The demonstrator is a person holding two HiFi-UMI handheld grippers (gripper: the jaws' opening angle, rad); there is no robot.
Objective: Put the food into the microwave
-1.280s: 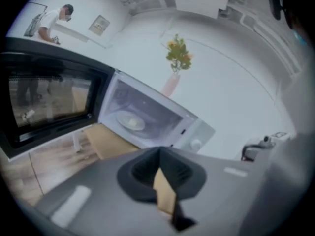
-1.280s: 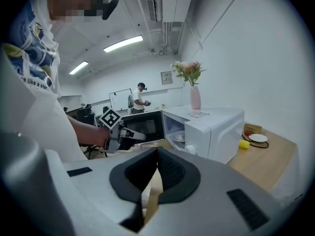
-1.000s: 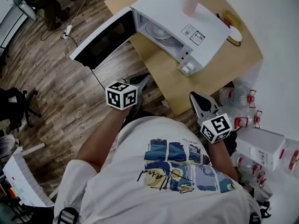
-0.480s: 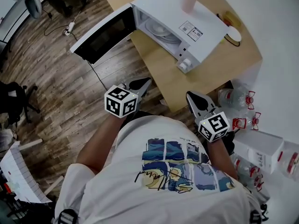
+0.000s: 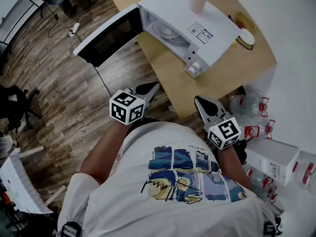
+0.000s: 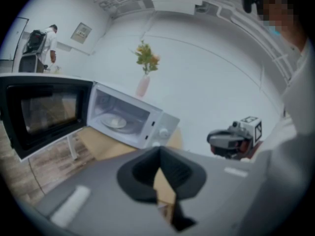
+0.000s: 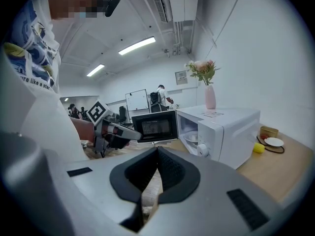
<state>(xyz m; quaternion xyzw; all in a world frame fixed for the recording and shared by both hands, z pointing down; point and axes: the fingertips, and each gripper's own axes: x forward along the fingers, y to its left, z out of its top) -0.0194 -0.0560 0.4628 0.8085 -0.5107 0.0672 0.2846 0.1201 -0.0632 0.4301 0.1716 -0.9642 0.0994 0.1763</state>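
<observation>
A white microwave stands on the wooden table with its door swung wide open to the left. Inside it lies a round plate with something pale on it; I cannot tell what. My left gripper is shut and empty, held in the air short of the table's near edge, below the open door. My right gripper is also shut and empty, just off the table's near corner. Each one shows in the other's view: the right gripper, the left gripper.
A pink vase with flowers stands on the microwave. A small dish and a yellow item lie on the table behind it. Several plastic bottles and a white box sit on the floor at the right. People stand far off in the room.
My left gripper has shifted slightly towards my body and rolled a little. The right gripper has kept its place. Both stay shut.
</observation>
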